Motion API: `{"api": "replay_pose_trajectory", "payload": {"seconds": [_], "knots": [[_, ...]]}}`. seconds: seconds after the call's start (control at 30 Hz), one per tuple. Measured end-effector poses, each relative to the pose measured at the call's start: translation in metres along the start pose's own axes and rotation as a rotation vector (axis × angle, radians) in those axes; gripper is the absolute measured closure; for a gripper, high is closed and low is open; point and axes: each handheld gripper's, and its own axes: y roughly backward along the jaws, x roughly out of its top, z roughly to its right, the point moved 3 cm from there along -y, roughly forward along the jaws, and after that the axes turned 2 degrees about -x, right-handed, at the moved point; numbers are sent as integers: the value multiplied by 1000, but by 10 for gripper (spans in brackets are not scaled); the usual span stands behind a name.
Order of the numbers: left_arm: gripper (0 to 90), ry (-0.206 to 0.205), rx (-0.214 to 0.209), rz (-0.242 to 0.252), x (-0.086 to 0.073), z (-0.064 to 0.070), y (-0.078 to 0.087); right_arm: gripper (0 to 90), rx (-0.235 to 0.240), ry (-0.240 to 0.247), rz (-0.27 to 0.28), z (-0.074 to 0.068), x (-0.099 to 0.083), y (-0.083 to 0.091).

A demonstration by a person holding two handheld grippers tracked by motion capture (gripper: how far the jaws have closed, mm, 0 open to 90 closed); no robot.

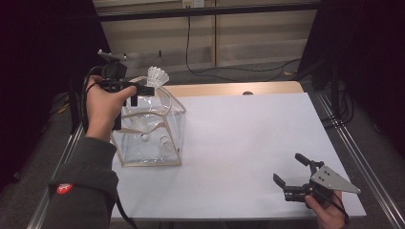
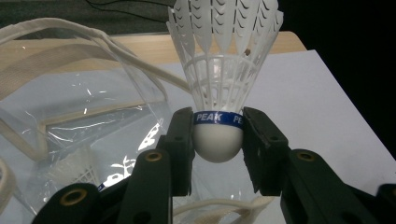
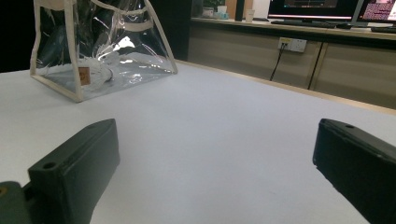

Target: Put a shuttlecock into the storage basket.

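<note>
From above, you're holding the left gripper (image 1: 143, 89) up over the open top of the clear bag (image 1: 150, 136) at the table's (image 1: 239, 138) left side, and a white shuttlecock (image 1: 157, 76) is sticking out past its tip. More shuttlecocks are lying inside the bag. Your right gripper (image 1: 291, 172) is sitting low near the table's front right corner, well apart from the bag, jaws spread wide.

Along the left gripper (image 2: 218, 140), the jaws are clamping the shuttlecock (image 2: 219, 70) by its round white base, one jaw pressing each side just under the blue band, skirt pointing up. The bag (image 2: 84, 126) is lying open below.

Along the right gripper (image 3: 215, 163), the jaws are standing far apart with bare table (image 3: 210, 121) between them, touching nothing. The bag (image 3: 98, 46) is standing at the far left.
</note>
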Motion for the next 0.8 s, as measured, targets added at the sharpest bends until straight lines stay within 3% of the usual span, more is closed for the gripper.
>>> {"api": "replay_pose_trajectory", "payload": {"seconds": [0.67,0.8], "knots": [[652,2,51,15,-3,-14,6,5,-1,-7,-1,0,0,0],[652,20,57,27,-4,-17,6,5,0,-6,-1,0,0,0]]}}
